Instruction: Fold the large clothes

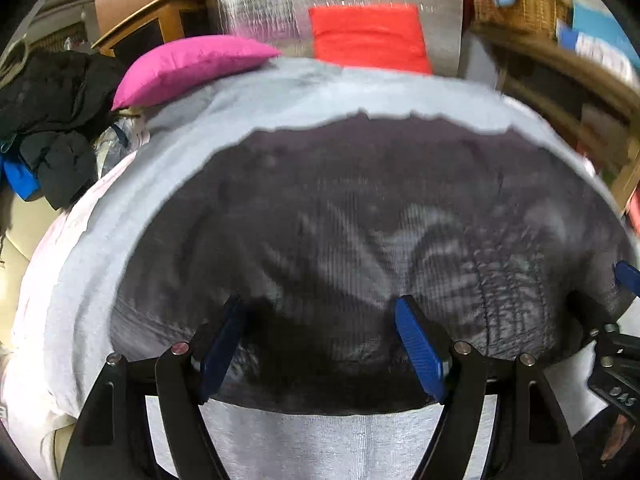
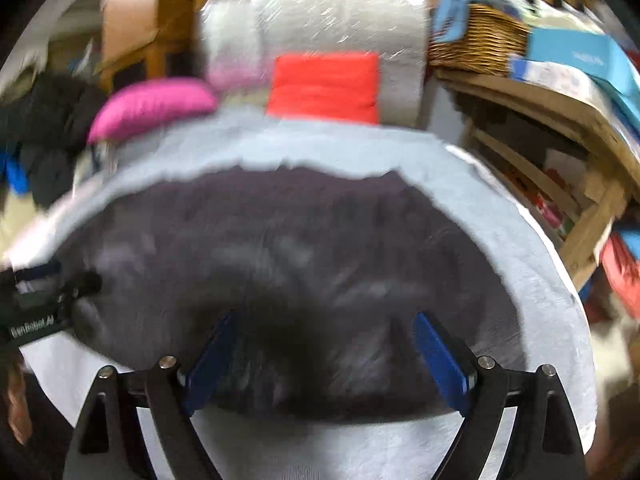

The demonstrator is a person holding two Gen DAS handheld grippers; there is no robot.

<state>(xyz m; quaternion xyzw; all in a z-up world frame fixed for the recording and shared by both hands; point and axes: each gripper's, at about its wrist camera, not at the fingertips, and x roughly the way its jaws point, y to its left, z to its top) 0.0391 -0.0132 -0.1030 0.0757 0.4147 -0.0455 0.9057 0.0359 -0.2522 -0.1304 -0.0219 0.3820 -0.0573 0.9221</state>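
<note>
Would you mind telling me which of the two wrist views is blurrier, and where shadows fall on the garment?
Right wrist view: heavily motion-blurred, so the dark garment shows no weave. Left wrist view: sharper, ribbed texture readable on it, blur mainly at the right edge. Both: a dark shadow sits between the open fingers of the left claw and right claw; fisheye bends the grey sheet.

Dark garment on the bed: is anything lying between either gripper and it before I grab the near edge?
Nothing visible. The dark garment lies spread on the light grey cover, and both the left gripper and right gripper are open directly over its near edge. The pink pillow and red cushion sit beyond its far edge.
</note>
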